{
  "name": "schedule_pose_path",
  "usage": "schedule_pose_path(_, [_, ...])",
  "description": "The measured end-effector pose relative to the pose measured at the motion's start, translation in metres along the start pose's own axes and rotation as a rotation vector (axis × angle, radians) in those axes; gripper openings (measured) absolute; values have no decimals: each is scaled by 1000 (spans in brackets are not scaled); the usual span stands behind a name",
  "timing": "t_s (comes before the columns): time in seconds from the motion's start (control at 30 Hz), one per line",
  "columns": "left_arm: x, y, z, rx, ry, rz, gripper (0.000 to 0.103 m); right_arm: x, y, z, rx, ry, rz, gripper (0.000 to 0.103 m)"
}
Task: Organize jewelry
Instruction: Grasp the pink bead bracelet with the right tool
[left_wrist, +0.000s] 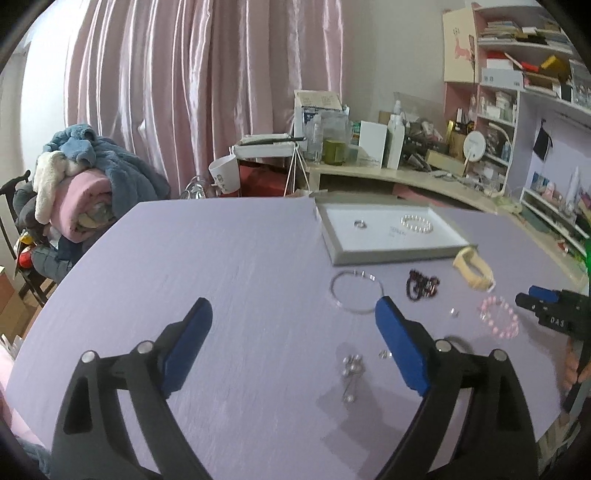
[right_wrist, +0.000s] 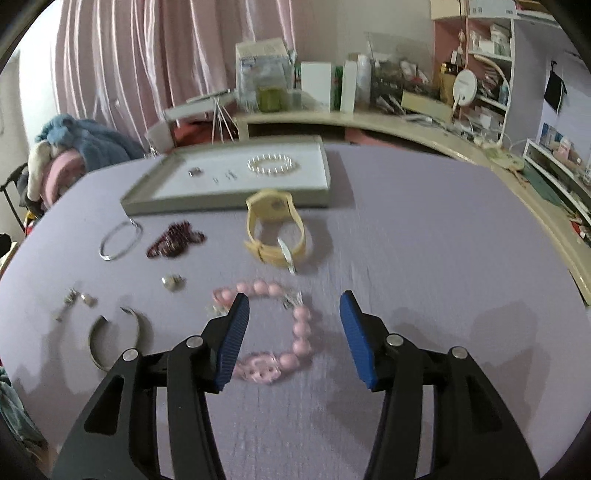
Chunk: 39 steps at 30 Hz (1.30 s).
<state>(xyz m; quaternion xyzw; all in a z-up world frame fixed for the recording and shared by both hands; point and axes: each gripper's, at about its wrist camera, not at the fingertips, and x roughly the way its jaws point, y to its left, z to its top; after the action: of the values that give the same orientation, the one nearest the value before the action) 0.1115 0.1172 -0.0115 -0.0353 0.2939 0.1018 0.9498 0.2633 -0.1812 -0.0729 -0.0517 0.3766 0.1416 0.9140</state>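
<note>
My left gripper (left_wrist: 293, 343) gapes wide and empty over the lilac counter (left_wrist: 221, 266), my right gripper (right_wrist: 293, 338) half open, holding nothing, above the pink bead bracelet (right_wrist: 295, 332) — the grey tray (right_wrist: 221, 206) beyond holds a pearl bracelet (right_wrist: 273, 165).

- A grey tray (right_wrist: 225, 206) with a white lining sits flat toward the far edge of the lilac worktop (right_wrist: 424, 229).
- In the tray lie a white pearl bracelet (right_wrist: 273, 165) at its right side, a small silver ring (right_wrist: 195, 171) at its left, and tiny earrings (right_wrist: 225, 176) between them.
- Just before the tray's near rim a yellow watch (right_wrist: 275, 230) stands on its looped strap.
- Left of it lie a dark red bead bracelet (right_wrist: 175, 240) in a heap and a thin silver bangle (right_wrist: 121, 240), flat.
- Nearer lies a pink bead bracelet (right_wrist: 291, 325), flat.
- At the near left lie an open silver cuff (right_wrist: 116, 338), a small silver piece (right_wrist: 170, 282) and pearl earrings (right_wrist: 75, 299).
</note>
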Motion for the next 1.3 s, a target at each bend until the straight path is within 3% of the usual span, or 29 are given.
schedule_pose_path(0.43, [14, -4, -25, 37, 59, -14, 90, 30, 5, -8, -42, 118, -56, 41])
schedule_pose_path(0.53, [17, -7, -27, 45, 70, -27, 90, 31, 6, -7, -34, 125, -16, 13])
schedule_pose_path(0.7, [21, -13, -34, 65, 89, -64, 90, 26, 4, -8, -15, 129, 1, 14])
schedule_pose_path(0.87, [29, -22, -43, 104, 119, -85, 87, 11, 1, -2, 16, 78, 31, 14])
schedule_pose_path(1.2, [62, -44, -50, 114, 231, -97, 60, -3, 9, 10, 16, 29, 66, 14])
schedule_pose_path(1.3, [70, -43, -47, 91, 250, -84, 58, -3, 9, 10, 20, 29, 69, 14])
